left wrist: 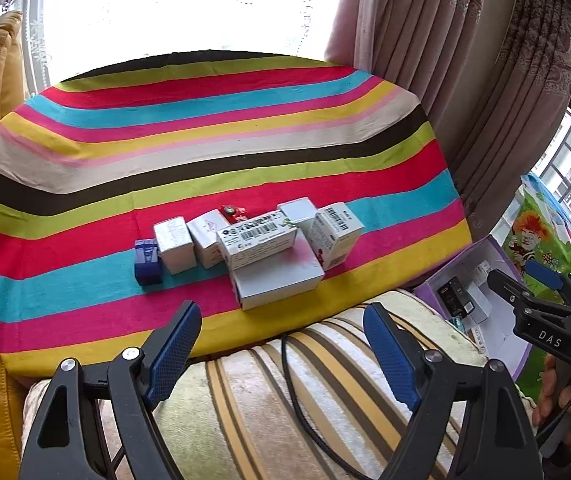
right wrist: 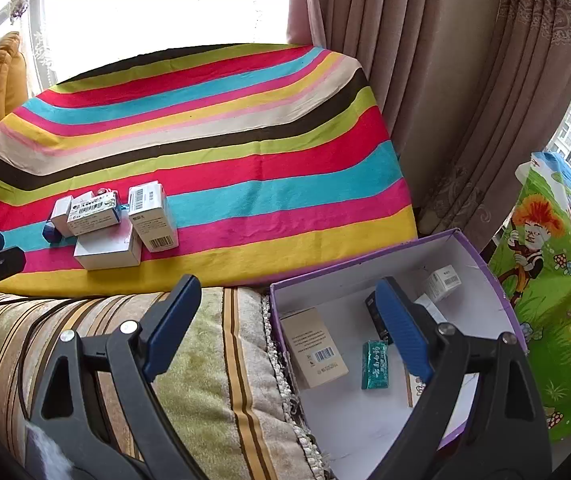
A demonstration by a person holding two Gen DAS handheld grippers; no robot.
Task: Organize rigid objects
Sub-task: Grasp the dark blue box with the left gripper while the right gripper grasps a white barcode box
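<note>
Ahead of the left gripper (left wrist: 281, 332), jaws spread and empty, about seven small cardboard boxes (left wrist: 261, 240) and what may be a red toy (left wrist: 234, 213) cluster on the rainbow-striped tablecloth (left wrist: 205, 148), with nothing between. The right gripper (right wrist: 289, 320), jaws likewise spread and empty, hangs over the purple-edged white carton (right wrist: 481, 264) on the striped plush sofa cushion (right wrist: 205, 360), its right finger partly hiding the four packets (right wrist: 374, 364) inside. Pink curtains (right wrist: 425, 80) hang behind.
</note>
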